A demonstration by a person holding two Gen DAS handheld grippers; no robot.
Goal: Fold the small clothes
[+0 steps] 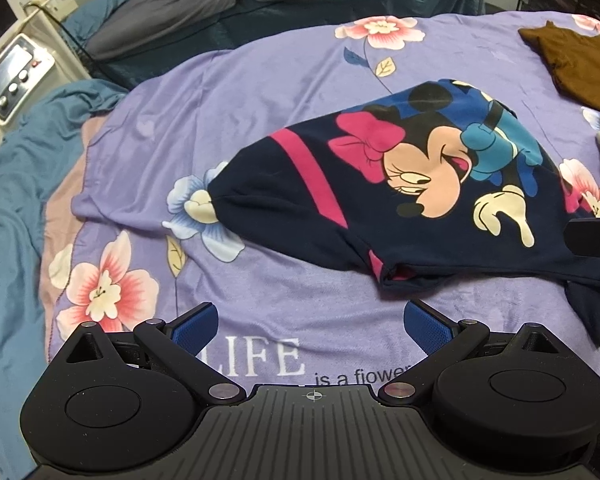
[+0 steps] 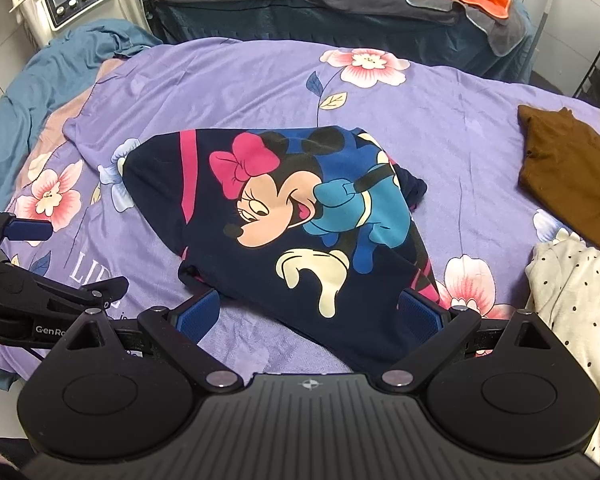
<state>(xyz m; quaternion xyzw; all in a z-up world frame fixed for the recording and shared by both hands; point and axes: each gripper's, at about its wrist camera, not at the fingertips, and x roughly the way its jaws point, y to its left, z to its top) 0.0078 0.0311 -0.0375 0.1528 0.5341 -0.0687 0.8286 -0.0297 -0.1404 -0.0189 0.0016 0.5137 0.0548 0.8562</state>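
Right now my left gripper [image 1: 310, 326] hangs spread wide above the purple flowered bedsheet [image 1: 260, 92], empty, and my right gripper [image 2: 309, 314] gapes too, its blue pads straddling the near hem of the navy cotton T-shirt with the cartoon mouse print [image 2: 284, 208], clamped on nothing. The shirt lies bunched mid-bed, at twelve o'clock from my right gripper. I'd pinch the hem low, both layers together, then draw it flat before creasing. Its sleeves and neckline are tucked underneath, unseen. At two o'clock a brown garment [image 2: 568, 164] and a cream dotted cloth [image 2: 576, 292] run out of frame.
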